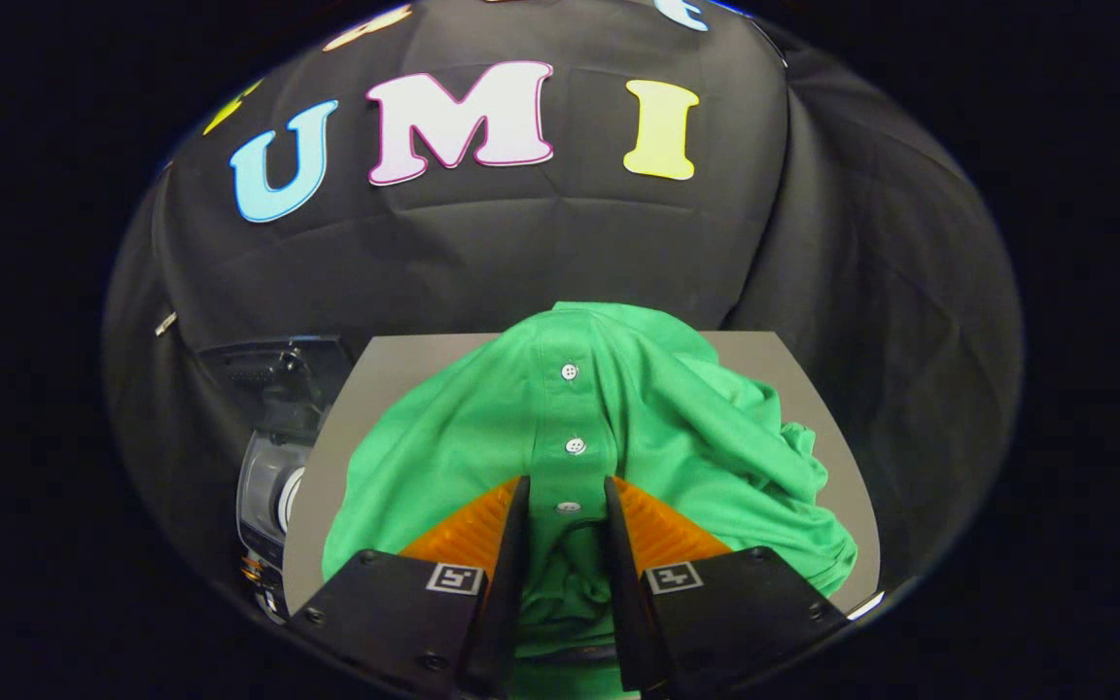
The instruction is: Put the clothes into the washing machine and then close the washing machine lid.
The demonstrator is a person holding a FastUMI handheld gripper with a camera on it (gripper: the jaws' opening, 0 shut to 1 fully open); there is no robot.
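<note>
A green button-up shirt point(647, 428) lies bunched on a grey table point(395, 369). Its button placket with three white buttons runs straight toward me. My gripper point(565, 496) has its two fingers pressed on either side of that placket, shut on a fold of the green cloth, which bulges up ahead of the fingertips. The washing machine point(273, 457), a small dark and grey unit with its lid raised, stands to the left of the table, lower than the tabletop.
The black cloth wall hangs close behind the table and wraps round on the right. The table's right edge point(837, 457) lies just beyond the shirt's crumpled sleeve. A bare strip of tabletop shows to the left of the shirt.
</note>
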